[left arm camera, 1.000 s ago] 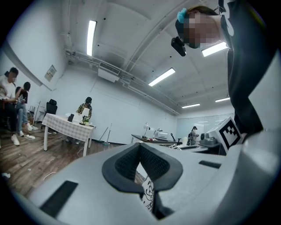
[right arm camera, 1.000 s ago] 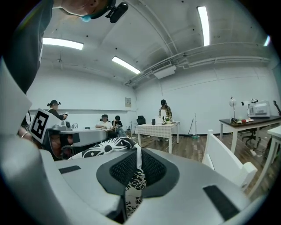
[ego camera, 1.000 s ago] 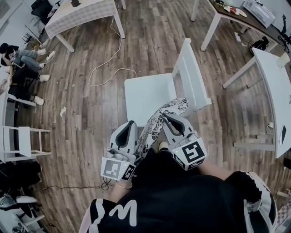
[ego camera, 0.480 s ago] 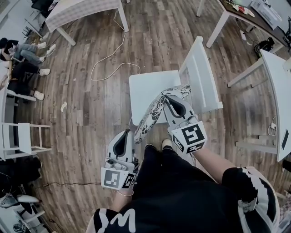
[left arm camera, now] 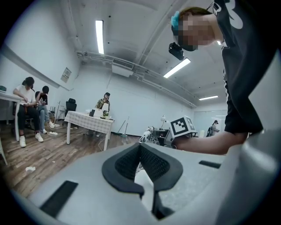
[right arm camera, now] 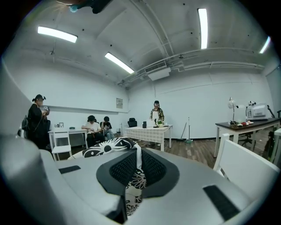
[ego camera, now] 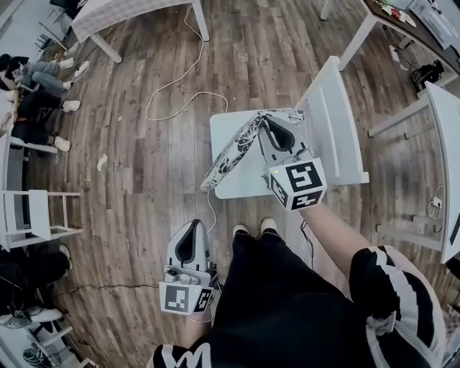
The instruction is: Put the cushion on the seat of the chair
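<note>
A black-and-white patterned cushion (ego camera: 237,147) hangs tilted over the white seat (ego camera: 253,180) of the chair, its low corner past the seat's front left edge. My right gripper (ego camera: 271,123) is shut on the cushion's upper edge near the chair back (ego camera: 334,118). In the right gripper view the fabric (right arm camera: 105,147) is pinched between the pads of the right gripper (right arm camera: 138,151). My left gripper (ego camera: 190,228) is low, near the person's legs and well clear of the cushion. It is shut, with nothing between its pads (left arm camera: 127,162).
The person's feet (ego camera: 251,229) stand just in front of the chair. A white cable (ego camera: 180,90) loops on the wood floor behind it. A cloth-covered table (ego camera: 122,14) stands far left, white tables (ego camera: 445,136) at right, another white chair (ego camera: 36,215) at left. Seated people (ego camera: 36,93) are at the far left.
My right gripper carried the cushion forward over the seat. The left gripper came off the cushion's lower edge and dropped back toward the person's legs.
</note>
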Tool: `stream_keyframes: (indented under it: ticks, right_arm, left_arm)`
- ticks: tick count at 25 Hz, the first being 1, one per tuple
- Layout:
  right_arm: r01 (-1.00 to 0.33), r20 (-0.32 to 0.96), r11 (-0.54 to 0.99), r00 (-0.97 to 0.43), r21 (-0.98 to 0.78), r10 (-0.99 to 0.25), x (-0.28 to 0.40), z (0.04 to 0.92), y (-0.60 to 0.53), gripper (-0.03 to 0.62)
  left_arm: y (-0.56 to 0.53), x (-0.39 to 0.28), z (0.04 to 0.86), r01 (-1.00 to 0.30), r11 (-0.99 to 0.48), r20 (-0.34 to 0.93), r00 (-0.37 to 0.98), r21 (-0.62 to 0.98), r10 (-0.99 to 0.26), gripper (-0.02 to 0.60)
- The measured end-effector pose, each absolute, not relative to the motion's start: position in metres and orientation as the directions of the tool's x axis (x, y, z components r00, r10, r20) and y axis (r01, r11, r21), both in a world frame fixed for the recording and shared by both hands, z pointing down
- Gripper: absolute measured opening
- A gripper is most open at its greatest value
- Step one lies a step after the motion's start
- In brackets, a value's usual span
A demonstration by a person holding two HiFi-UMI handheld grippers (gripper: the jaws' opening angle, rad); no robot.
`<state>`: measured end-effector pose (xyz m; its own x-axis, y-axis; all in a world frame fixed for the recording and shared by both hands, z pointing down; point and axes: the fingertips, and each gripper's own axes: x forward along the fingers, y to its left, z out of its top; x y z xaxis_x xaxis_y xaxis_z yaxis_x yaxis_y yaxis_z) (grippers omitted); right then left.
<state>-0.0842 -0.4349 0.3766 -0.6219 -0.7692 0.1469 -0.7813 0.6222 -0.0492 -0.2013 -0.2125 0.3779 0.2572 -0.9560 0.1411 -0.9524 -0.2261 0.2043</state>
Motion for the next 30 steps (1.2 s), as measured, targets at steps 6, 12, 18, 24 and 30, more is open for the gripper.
stream_keyframes:
  ticks: [6,12,18,24,30]
  right_arm:
    - [-0.803,0.142,0.596,-0.591,-0.005,-0.794,-0.091,0.388,-0.476,0.031]
    - [-0.844,0.144,0.535,-0.532,-0.014,-0.835,-0.089,0.401,-0.524,0.031]
    - [-0.881,0.156,0.473,-0.468,-0.008,-0.87,-0.08,0.42,-0.565,0.031]
    - [-0.895,0.202,0.447,-0.438,0.0,-0.876,-0.071,0.449,-0.567,0.031]
    - [-0.874,0.257,0.482,-0.452,0.066,-0.854,-0.058,0.488,-0.515,0.031]
  left_arm:
    - [-0.215,-0.208,0.397,-0.957,-0.192,0.182,0.233,0.219,-0.955,0.003]
    - [-0.232,-0.204,0.406,-0.954,-0.195,0.193,0.241,0.229,-0.951,0.003]
    - [-0.233,-0.2,0.421,-0.95,-0.189,0.225,0.246,0.247,-0.943,0.003]
    - [-0.234,-0.202,0.429,-0.949,-0.187,0.245,0.249,0.253,-0.937,0.003]
    - [-0.237,-0.2,0.435,-0.945,-0.205,0.248,0.269,0.254,-0.931,0.003]
